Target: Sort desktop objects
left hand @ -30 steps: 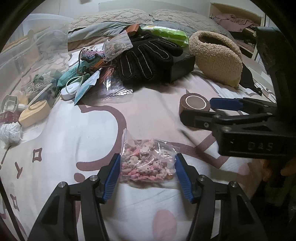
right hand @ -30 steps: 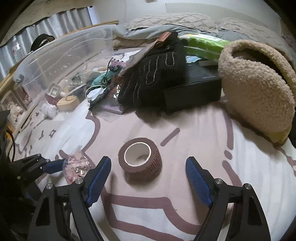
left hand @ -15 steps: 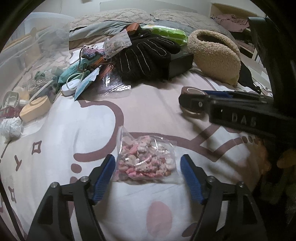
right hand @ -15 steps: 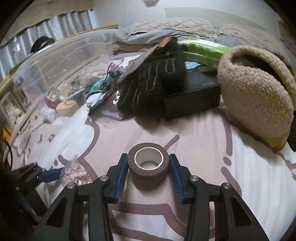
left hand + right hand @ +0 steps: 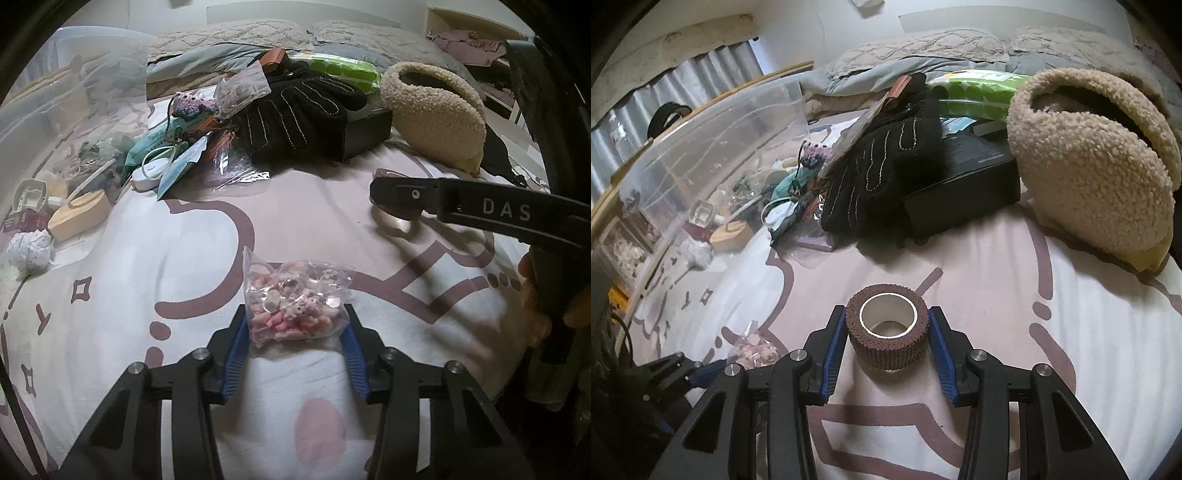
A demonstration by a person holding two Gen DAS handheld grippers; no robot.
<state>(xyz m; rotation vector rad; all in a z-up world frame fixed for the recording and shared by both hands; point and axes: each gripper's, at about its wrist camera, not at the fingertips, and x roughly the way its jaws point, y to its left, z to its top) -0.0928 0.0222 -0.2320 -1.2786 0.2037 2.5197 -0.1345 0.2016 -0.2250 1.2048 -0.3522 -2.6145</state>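
Two hand-held grippers at work over a bed (image 5: 110,266) with a white and mauve patterned cover.

Item 1: left hand-held gripper (image 5: 293,341), blue pads pinching the lower end of a clear bag of small pink and white trinkets (image 5: 295,302). Bag lies on the cover in the near middle of the bed; its upper part sticks out past the fingertips.

Item 2: right hand-held gripper (image 5: 887,332), blue pads pressed against both sides of a brown bandage roll (image 5: 887,332) with a white core. Roll stands on end, core opening upward, on the cover to the right of the bag and well apart from it.

Item 3: black glove (image 5: 882,166) with pale stitched lines, draped over the corner of a black box (image 5: 971,177), beyond the roll.

Item 4: tan fleece pouch (image 5: 1089,166), just right of the box, opening upward.

Item 5: green dotted packet (image 5: 336,68), behind the glove.

Item 6: clear plastic bin (image 5: 713,129), along the left side of the bed.

Item 7: loose heap beside the bin: wooden block (image 5: 79,216), white crumpled wad (image 5: 31,251), teal packets (image 5: 159,142), white cable (image 5: 155,168).
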